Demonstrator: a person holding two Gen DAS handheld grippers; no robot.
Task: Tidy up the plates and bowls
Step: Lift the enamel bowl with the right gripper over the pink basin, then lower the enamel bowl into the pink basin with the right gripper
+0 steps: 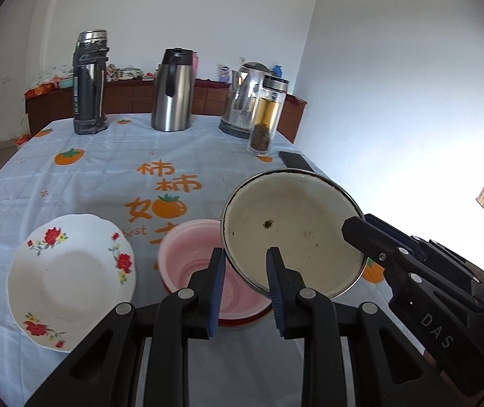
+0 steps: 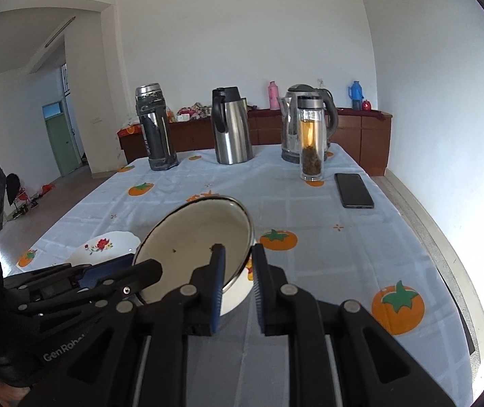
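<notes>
So going left to right on the table: there's a white floral plate (image 1: 72, 281) with a scalloped rim and red flowers, glossy ceramic by the look of it, sitting flat on the tablecloth (image 1: 99, 176) (thin, creased, printed with orange persimmons). Just beside it is a pink bowl (image 1: 191, 254) with stepped rings inside, looks like that soft collapsible silicone kind, and it seems to be sitting on something red underneath, can't tell what. Then the main thing: a cream enamel bowl (image 1: 292, 224) with a dark metal rim and a few chips and specks inside, held up off the table and tilted, partly over the pink bowl. The left gripper (image 1: 246, 271) is clenched on its near rim, one blue ribbed pad inside and one outside, and the right gripper (image 2: 238, 264) is pinching the opposite edge the same way, so both are grasping the same bowl. Honestly the worry here is that enamel is slick and hard, and both grips are only on a thin rim. If the two hands drift apart or twist differently, I'd guess the bowl could pop out of one pinch and swing down onto the pink bowl or clip the plate. Setting it into the soft pink one off-centre could also squash that wall and leave it lopsided. Further right, the black phone (image 2: 353, 190) lies flat near the table edge, well apart from all this.
</notes>
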